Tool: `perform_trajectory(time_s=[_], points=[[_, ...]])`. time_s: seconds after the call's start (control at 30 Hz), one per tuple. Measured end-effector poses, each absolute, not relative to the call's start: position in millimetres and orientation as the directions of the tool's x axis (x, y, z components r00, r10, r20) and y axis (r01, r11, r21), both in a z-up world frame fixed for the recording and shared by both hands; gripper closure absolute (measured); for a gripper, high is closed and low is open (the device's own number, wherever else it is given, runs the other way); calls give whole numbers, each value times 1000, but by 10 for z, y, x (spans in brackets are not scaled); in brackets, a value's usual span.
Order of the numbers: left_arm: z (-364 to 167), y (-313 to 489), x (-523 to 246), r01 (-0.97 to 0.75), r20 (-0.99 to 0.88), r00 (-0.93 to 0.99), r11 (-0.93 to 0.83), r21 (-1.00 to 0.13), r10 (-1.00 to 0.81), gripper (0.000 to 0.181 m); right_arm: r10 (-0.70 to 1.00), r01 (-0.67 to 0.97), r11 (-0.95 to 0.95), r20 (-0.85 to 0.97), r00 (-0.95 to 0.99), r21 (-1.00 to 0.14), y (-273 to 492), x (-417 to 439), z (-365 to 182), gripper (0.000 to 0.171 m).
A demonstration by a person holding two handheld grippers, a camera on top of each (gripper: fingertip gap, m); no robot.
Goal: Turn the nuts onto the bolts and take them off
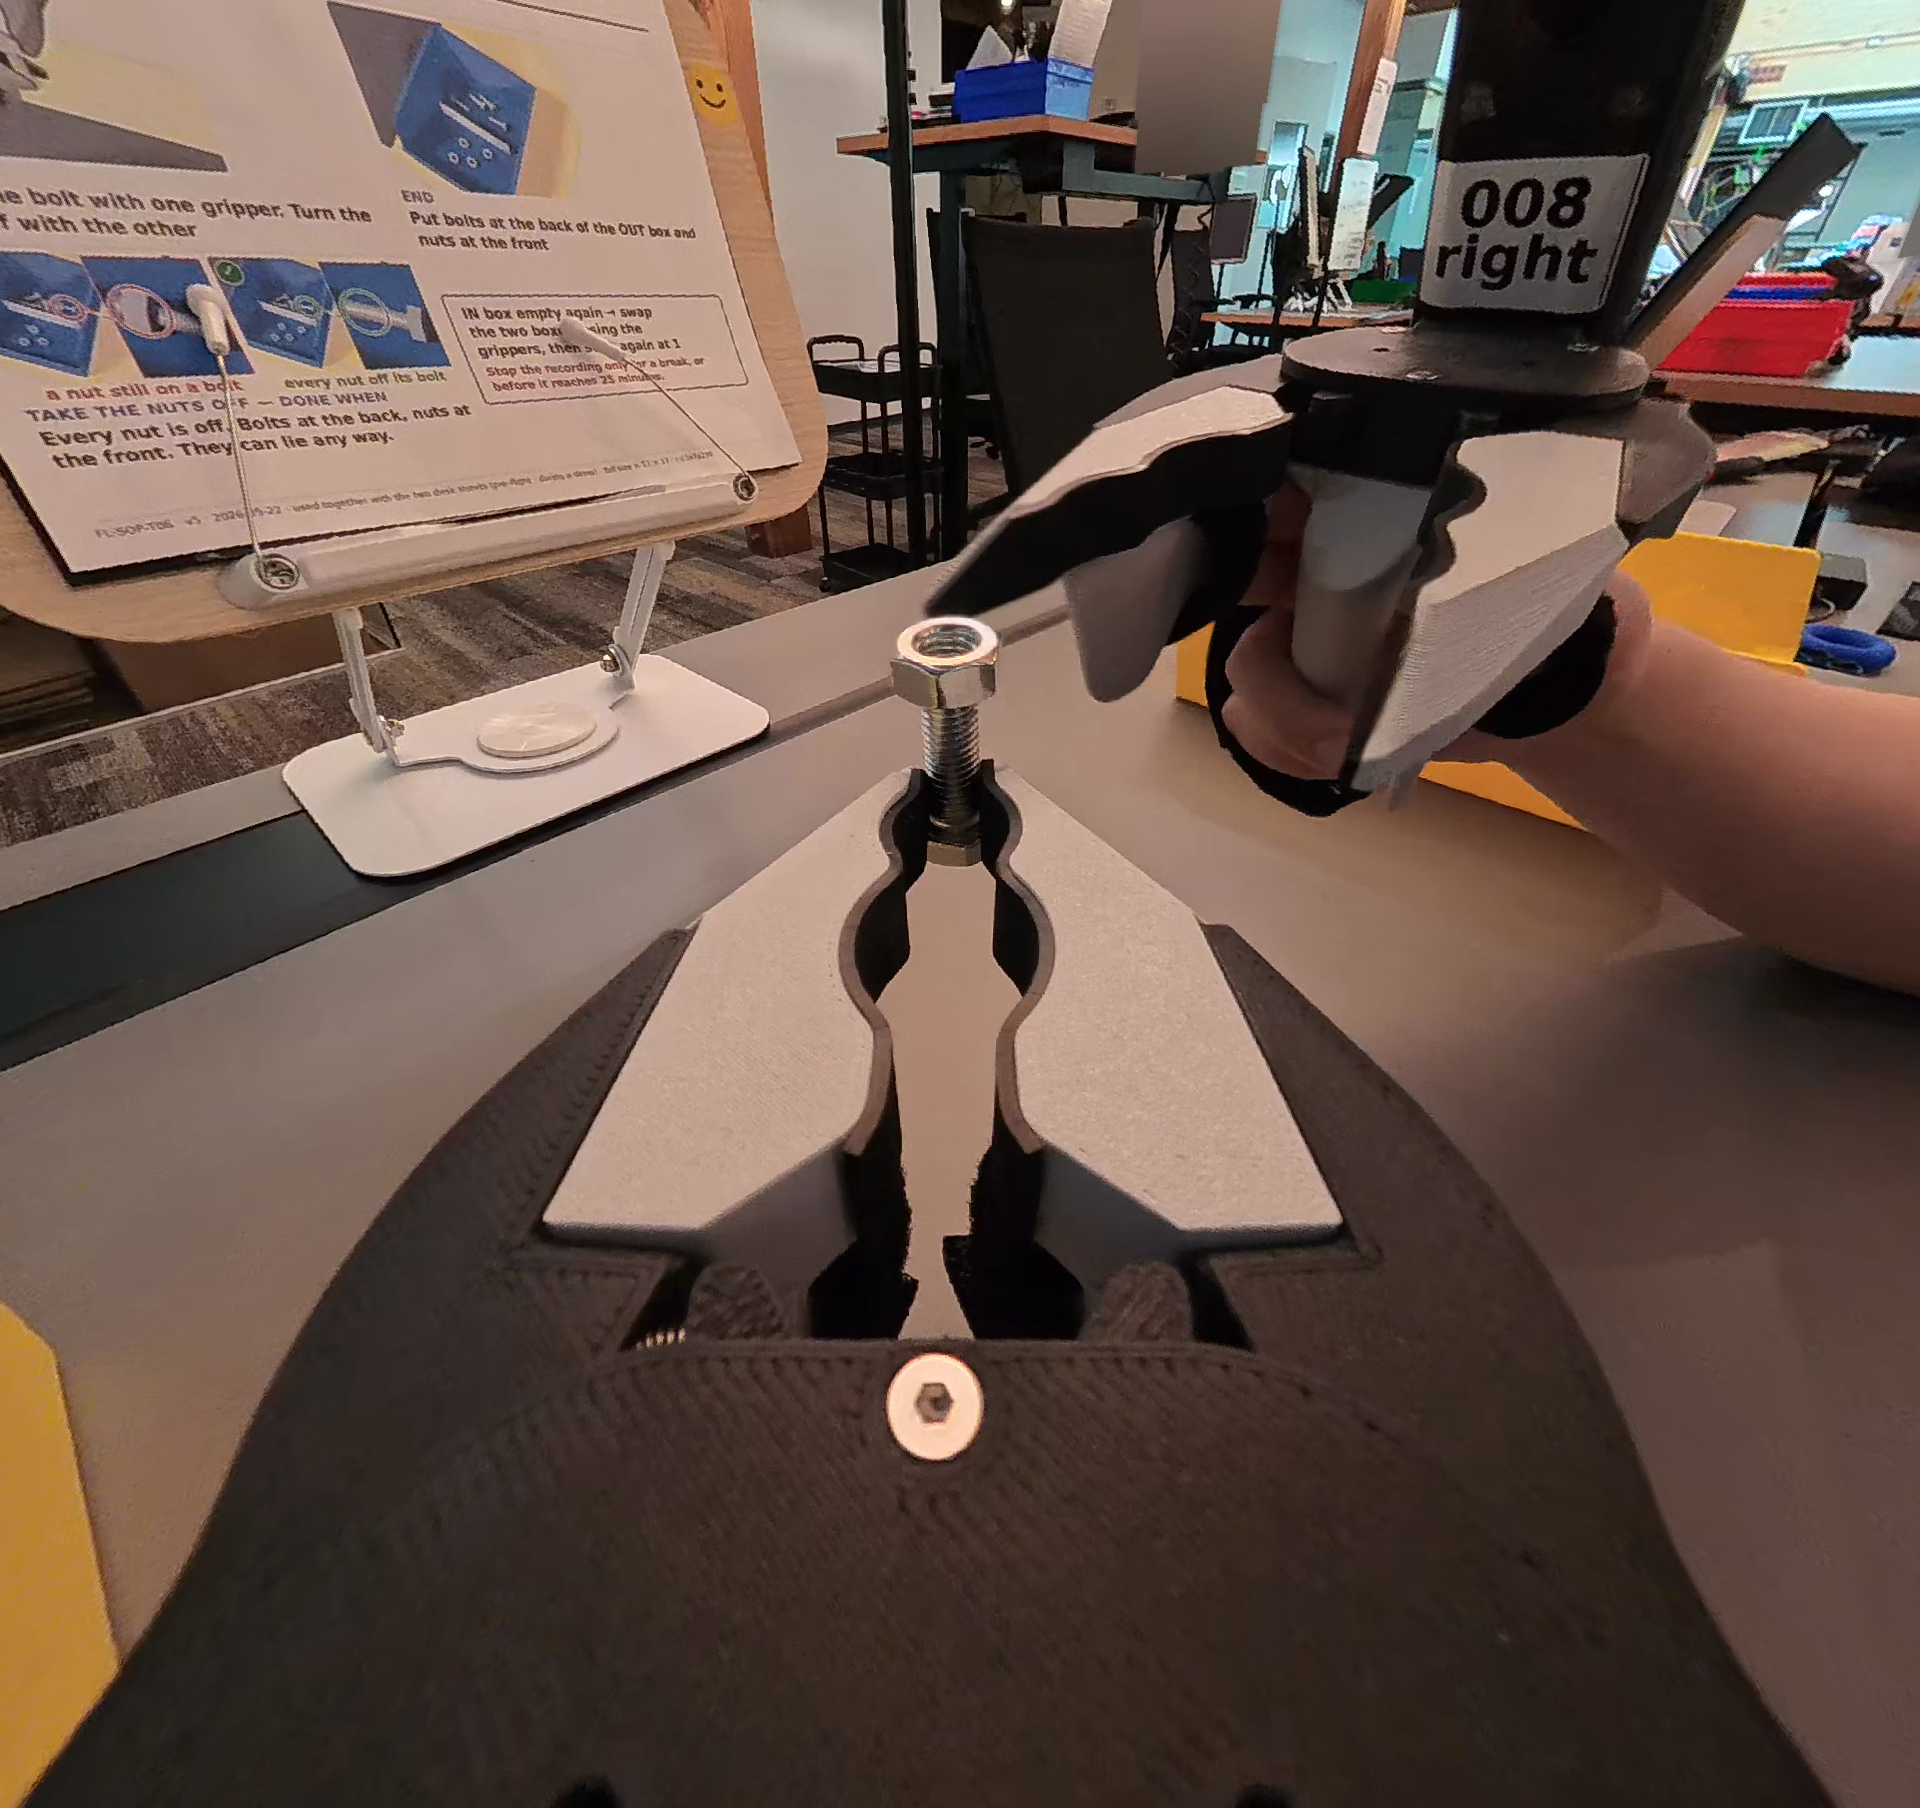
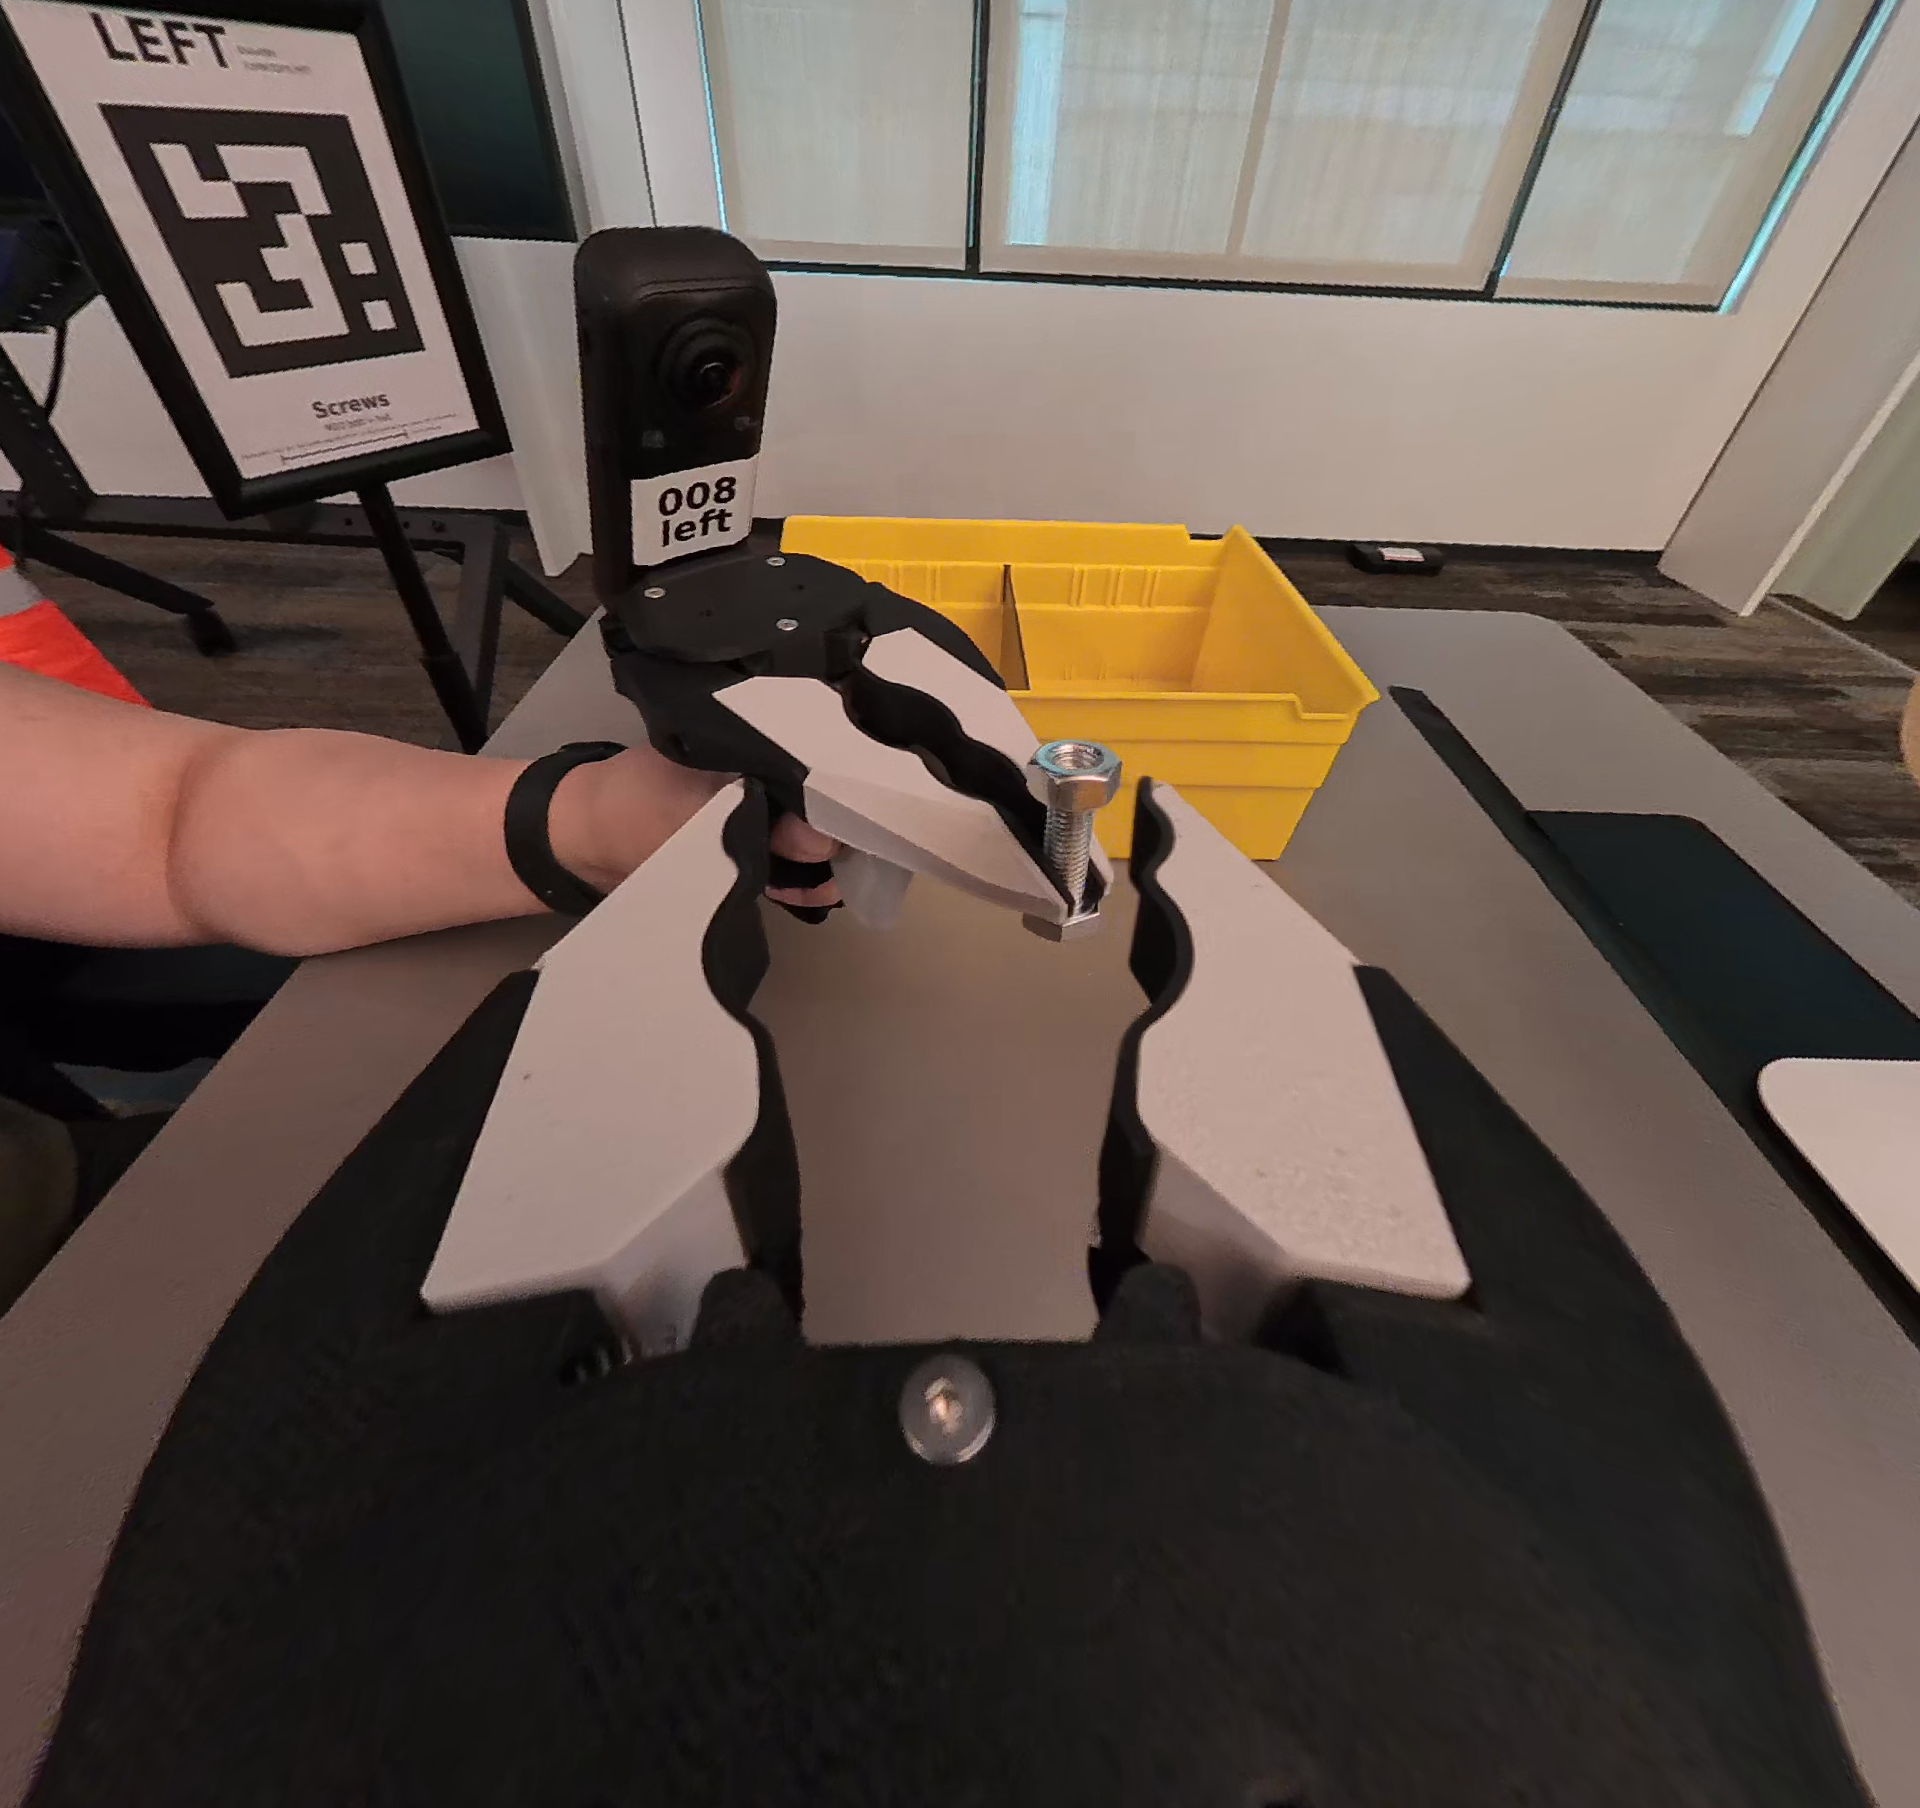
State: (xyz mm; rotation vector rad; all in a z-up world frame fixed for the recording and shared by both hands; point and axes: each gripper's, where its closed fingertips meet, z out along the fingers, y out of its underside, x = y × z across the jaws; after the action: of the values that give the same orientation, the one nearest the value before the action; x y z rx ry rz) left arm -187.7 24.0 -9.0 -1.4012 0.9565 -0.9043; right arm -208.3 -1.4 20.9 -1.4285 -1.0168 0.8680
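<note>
While the left gripper (image 1: 948, 802) clamps the bolt (image 1: 948, 771) upright near its head, above the worktop's (image 1: 1455, 1187) middle, the nut (image 1: 943, 675) sits at the thread's top; hold that grip rigid. From the right wrist, the right gripper (image 2: 940, 828) gapes wide around the nut (image 2: 1075, 771); centre on its flats, close squarely, then twist without tilting.

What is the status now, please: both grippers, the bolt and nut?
Left gripper shut on upright silver steel bolt. Silver hex nut at bolt's top end. Right gripper open, beside nut, not touching. Nothing between.
</note>
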Motion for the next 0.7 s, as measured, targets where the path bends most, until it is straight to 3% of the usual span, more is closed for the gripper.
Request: perform_trajectory(time_s=[0.23, 0.4, 0.57, 0.7], points=[[-101, 237, -1870, -52, -10, 368, -9, -999, -930, 174, 941, 140, 8, 55, 335, -990, -67, -2133, 181, 96], [-94, 265, -1895, -40, 6, 375, -23, -999, -927, 174, 946, 123, -12, 29, 324, -992, -72, -2094, 211, 108], [-97, 230, -1867, -50, -8, 364, -11, -999, -931, 174, 940, 131, -5, 41, 340, -991, -47, -2115, 183, 96], [-95, 246, -1881, -49, -7, 372, -12, -999, -928, 174, 940, 146, 12, 61, 335, -989, -66, -2105, 187, 107]])
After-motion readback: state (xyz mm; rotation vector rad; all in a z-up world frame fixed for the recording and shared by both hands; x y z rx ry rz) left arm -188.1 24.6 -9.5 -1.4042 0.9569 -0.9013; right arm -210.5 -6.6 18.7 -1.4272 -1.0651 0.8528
